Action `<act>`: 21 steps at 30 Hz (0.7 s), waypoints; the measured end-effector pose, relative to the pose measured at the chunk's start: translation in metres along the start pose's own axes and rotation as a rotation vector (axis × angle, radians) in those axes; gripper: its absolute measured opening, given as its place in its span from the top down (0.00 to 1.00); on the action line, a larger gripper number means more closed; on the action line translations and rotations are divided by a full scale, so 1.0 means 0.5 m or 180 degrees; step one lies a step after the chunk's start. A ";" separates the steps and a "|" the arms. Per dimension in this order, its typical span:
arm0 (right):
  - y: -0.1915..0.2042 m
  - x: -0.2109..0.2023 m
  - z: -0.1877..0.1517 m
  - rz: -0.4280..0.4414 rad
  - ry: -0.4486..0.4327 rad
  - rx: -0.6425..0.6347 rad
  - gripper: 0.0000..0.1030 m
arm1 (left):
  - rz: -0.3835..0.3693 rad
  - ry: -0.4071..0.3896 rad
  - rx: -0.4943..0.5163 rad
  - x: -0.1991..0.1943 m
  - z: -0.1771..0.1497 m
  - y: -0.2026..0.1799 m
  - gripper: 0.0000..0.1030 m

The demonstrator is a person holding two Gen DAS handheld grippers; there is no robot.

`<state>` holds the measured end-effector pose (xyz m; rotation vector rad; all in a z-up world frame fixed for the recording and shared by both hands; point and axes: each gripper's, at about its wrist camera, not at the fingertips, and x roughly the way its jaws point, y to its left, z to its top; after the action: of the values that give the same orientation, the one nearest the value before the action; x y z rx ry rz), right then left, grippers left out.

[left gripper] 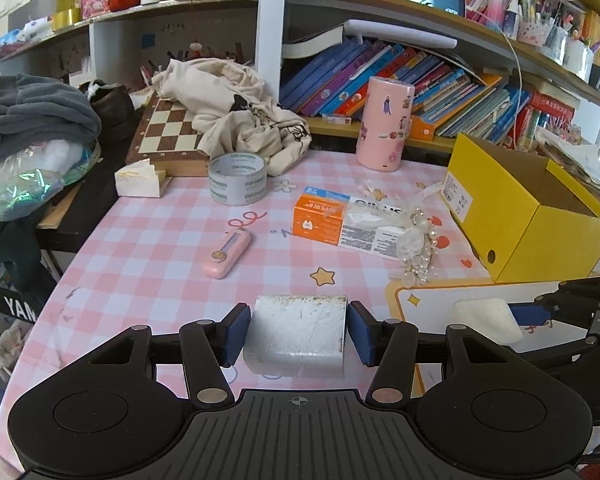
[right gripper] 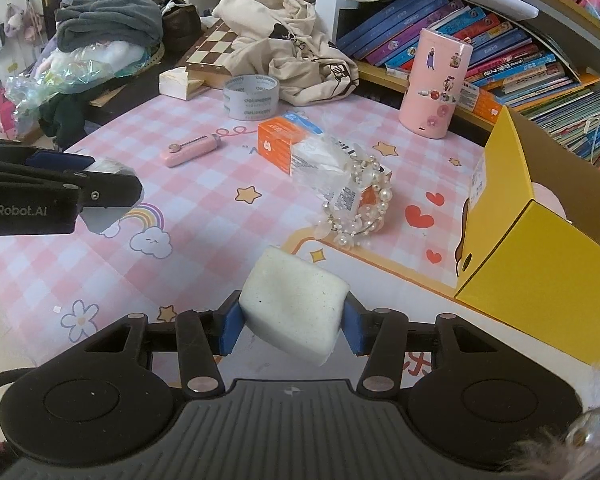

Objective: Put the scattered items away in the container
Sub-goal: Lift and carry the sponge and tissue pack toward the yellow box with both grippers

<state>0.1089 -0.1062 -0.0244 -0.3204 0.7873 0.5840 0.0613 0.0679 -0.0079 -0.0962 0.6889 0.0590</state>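
Nearest, a grey-white block (left gripper: 296,336) is clamped between the jaws of the left gripper (left gripper: 298,334), and a white sponge (right gripper: 294,304) is clamped between the jaws of the right gripper (right gripper: 294,322), both above the table (right gripper: 100,272). Further, a pink cutter (left gripper: 227,255), an orange box (left gripper: 320,218) and a pearl bracelet (right gripper: 360,204) are seen. To the right, the open yellow box (left gripper: 540,236) is placed. Far behind, a tape roll (left gripper: 238,179) is standing.

Left gripper (left gripper: 298,334) and right gripper (right gripper: 294,322) both clamped, angled downward.
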 end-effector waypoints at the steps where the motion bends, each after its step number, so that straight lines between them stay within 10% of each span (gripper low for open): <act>1: 0.002 -0.003 -0.001 -0.0001 -0.0008 -0.0004 0.54 | 0.0003 -0.0009 -0.0006 -0.004 -0.001 0.001 0.50; 21: 0.036 -0.054 -0.013 -0.0078 -0.0131 -0.0015 0.54 | -0.0005 -0.0203 -0.0035 -0.070 -0.014 0.019 0.50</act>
<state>0.0794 -0.1048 -0.0099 -0.3212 0.7414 0.5678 0.0292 0.0759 0.0083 -0.1050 0.6248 0.0642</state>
